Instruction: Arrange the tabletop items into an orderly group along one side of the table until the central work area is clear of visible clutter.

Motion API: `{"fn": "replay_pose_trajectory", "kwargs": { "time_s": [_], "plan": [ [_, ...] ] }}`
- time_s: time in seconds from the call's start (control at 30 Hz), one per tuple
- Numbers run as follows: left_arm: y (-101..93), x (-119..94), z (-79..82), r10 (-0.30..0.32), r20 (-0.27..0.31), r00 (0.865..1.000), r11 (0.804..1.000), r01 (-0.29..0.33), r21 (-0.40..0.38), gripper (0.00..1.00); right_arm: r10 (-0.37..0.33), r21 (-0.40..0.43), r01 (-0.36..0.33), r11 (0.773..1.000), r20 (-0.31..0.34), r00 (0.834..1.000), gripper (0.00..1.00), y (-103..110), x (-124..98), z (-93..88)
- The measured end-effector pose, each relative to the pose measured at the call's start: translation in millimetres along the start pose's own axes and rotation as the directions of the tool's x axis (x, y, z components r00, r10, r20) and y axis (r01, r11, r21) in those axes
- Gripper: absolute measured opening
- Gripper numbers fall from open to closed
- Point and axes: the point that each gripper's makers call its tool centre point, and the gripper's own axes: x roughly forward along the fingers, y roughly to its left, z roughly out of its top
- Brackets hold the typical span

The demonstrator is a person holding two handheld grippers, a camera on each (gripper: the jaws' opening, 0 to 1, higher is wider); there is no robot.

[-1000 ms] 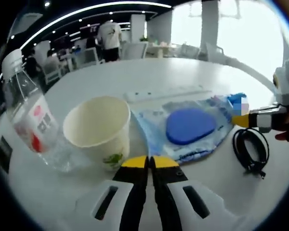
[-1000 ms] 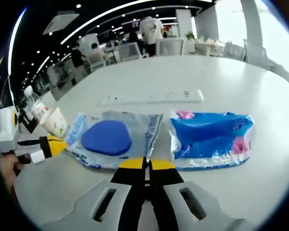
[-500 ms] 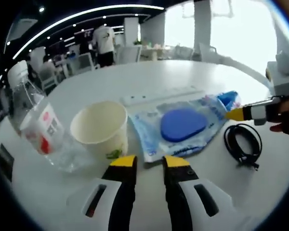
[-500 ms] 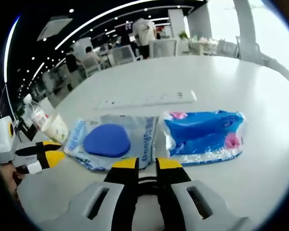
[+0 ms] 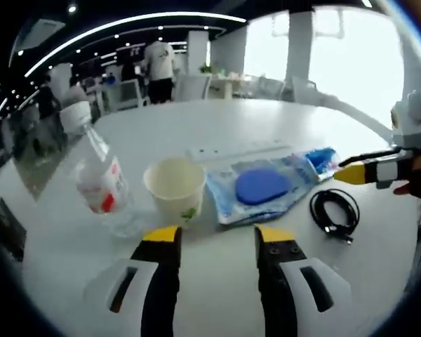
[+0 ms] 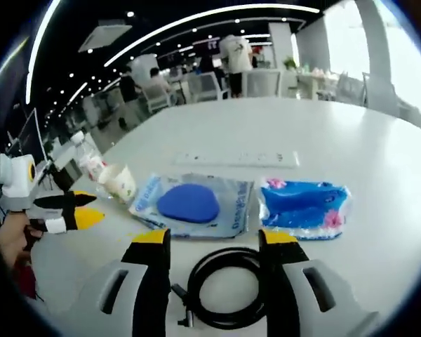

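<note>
Here my right claw (image 6: 214, 239) stood apart astride the coiled cable (image 6: 224, 286) near the surface's (image 6: 379, 175) edge, my left claw (image 5: 216, 235) apart; closing carelessly could snag one loop.

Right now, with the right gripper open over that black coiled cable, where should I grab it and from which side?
Judging by its pose, come straight down on the coiled cable, which lies flat on the table between the open jaws of the right gripper. Pinch the bundled strands at the near arc of the loop, not the loose plug end at its left, so the coil likely lifts together.
</note>
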Motion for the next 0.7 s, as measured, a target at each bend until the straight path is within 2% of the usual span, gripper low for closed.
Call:
{"fn": "replay_pose_trajectory", "kwargs": {
  "time_s": [0.07,0.2,0.4,0.57,0.7],
  "plan": [
    [-0.2,-11,7.6,-0.023,0.041,0.999,1.000,0.023,-0.011,0.50,0.038,0.008,-0.038,0.999,0.025,0.999,0.63,9,-9,2.0],
    [3.8,-31,13.3,-0.026,0.071,0.997,1.000,0.027,-0.008,0.59,0.048,-0.036,-0.046,0.998,0.046,0.998,0.78,17,-26,2.7],
    [3.2,-59,21.5,-0.039,0.105,0.994,0.999,0.035,0.035,0.74,0.059,-0.092,-0.054,0.994,0.051,0.997,0.93,27,-55,-0.2],
    [-1.6,-80,23.2,-0.060,0.118,0.991,0.997,0.054,0.047,0.88,0.059,-0.103,-0.055,0.993,0.041,0.997,1.00,24,-68,-9.9],
    [-9.2,-97,20.1,-0.086,0.119,0.989,0.996,0.081,0.049,0.95,0.070,-0.104,-0.066,0.992,0.031,0.997,1.00,27,-85,-22.5]
  ]
}}
